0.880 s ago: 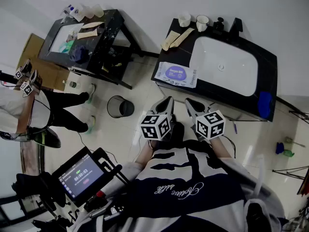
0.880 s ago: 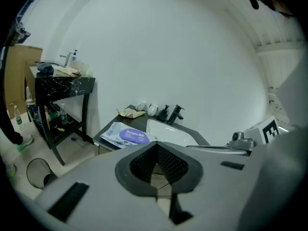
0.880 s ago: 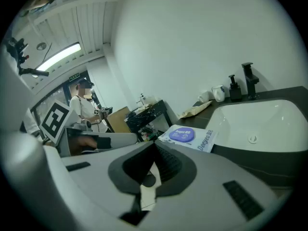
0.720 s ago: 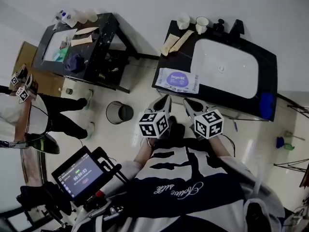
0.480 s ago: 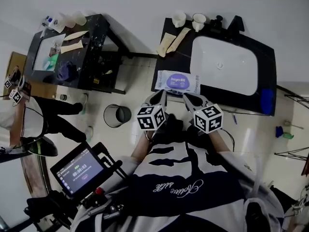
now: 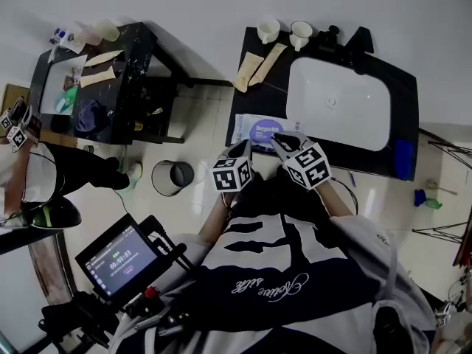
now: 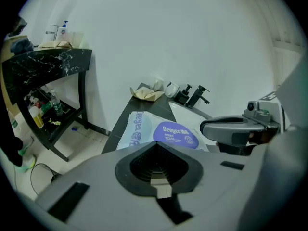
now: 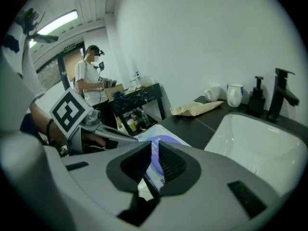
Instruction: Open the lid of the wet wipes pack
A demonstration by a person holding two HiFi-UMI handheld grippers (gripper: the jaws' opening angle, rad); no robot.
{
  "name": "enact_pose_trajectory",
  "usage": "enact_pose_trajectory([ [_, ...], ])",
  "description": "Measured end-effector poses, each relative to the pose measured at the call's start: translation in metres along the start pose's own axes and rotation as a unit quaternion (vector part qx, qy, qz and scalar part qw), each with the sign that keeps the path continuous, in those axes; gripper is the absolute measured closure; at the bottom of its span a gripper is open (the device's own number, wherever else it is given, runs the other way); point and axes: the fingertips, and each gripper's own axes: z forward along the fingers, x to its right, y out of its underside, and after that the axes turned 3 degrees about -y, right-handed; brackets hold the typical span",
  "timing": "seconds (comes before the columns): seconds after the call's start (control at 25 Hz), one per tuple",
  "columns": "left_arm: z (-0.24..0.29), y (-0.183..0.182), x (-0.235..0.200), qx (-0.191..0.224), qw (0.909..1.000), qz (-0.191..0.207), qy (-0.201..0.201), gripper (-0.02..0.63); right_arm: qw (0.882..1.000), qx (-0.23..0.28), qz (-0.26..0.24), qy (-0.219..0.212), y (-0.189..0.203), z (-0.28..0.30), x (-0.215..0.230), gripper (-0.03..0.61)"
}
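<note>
The wet wipes pack (image 6: 259, 130) is white with a round purple lid. It lies flat on the black counter (image 6: 247, 98) left of the sink, lid down. My left gripper (image 6: 245, 147) hovers at the pack's near edge, jaws shut and empty. In the left gripper view its tips (image 7: 154, 144) meet just short of the pack (image 7: 163, 131). My right gripper (image 6: 279, 139) reaches over the pack's near right part. Its jaws (image 8: 153, 146) stand a narrow gap apart, with the pack (image 8: 156, 134) showing through. Neither gripper visibly touches the pack.
A white sink basin (image 6: 343, 102) with a black faucet (image 6: 361, 39) fills the counter's right. Two cups (image 6: 269, 29) and paper bags (image 6: 254, 61) sit at the back. A waste bin (image 6: 173, 174), a black side table (image 6: 110, 80) and another person (image 6: 29, 175) are to the left.
Both grippers have moved forward from the counter's front edge until their tips are at the pack. The right one has gone further. The pack has not moved.
</note>
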Motion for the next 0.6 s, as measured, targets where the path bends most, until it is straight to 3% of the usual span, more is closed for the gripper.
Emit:
enact_pose_trajectory([
  [0.12, -0.001, 0.006, 0.004, -0.005, 0.9999, -0.010, -0.009, 0.615, 0.994, -0.053, -0.093, -0.015, 0.009, 0.005, -0.002, 0.545],
  [0.28, 0.001, 0.009, 0.007, -0.015, 0.9996, -0.016, -0.020, 0.615, 0.969, -0.108, -0.221, -0.035, 0.016, 0.013, -0.008, 0.511],
  [0.48, 0.006, 0.010, 0.002, -0.021, 0.9990, -0.034, -0.022, 0.615, 0.941, -0.138, -0.304, -0.061, 0.018, 0.026, -0.016, 0.509],
  [0.6, 0.006, 0.009, 0.000, -0.018, 0.9986, -0.042, -0.026, 0.615, 0.933, -0.144, -0.322, -0.075, 0.017, 0.031, -0.023, 0.501],
])
